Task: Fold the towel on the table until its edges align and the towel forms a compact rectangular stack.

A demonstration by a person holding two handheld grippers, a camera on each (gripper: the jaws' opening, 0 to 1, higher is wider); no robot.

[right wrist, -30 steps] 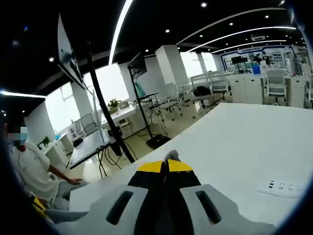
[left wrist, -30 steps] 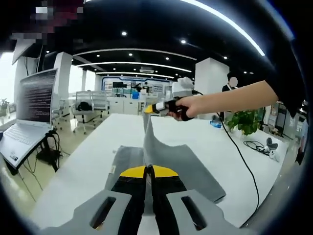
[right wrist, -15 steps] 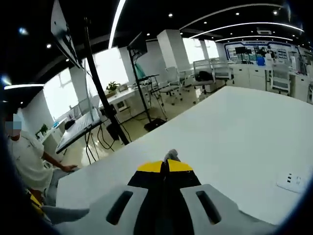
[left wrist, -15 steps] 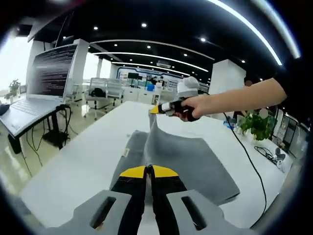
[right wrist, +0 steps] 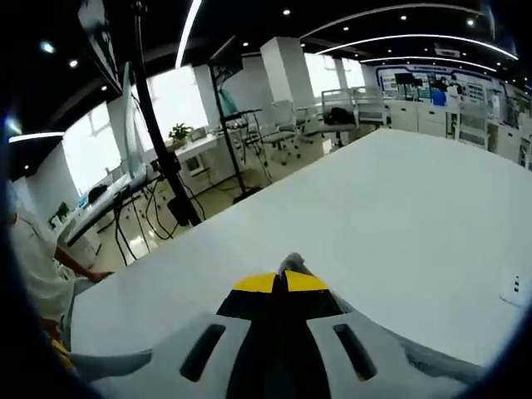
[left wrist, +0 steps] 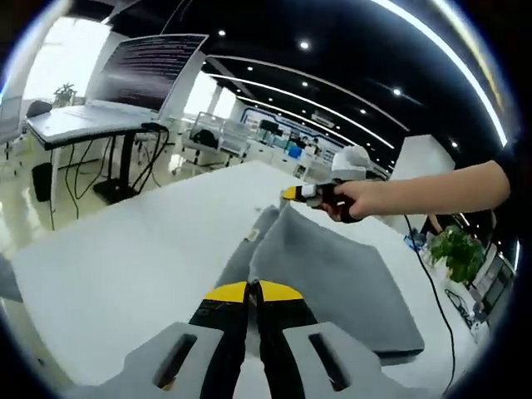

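A grey towel [left wrist: 332, 278] lies spread on the white table [left wrist: 125, 258], one edge lifted clear of it between two hand-held grippers. In the left gripper view, the left gripper [left wrist: 252, 289] has its yellow-tipped jaws pressed together on the near corner of that raised edge, the cloth rising from the tips in a ridge. At the far end of the ridge the right gripper [left wrist: 293, 193], gripped in a person's hand [left wrist: 353, 199], holds the other corner, pinched at its yellow tips. In the right gripper view the same gripper [right wrist: 283, 278] shows its jaws closed with a small tuft of grey fabric poking out between them, and bare tabletop beyond the towel.

The fold looks to be mid-carry — the lifted edge has yet to be laid over the flat part of the towel. The risk lies in the thin bite each gripper has on the fabric: a corner could slip free if the two hands pull apart and tighten the ridge. Uneven travel of the two corners would land the edge askew of the towel's far edge — leaving a crooked stack. A laptop [left wrist: 125, 91] stands on a stand beyond the table's left side.
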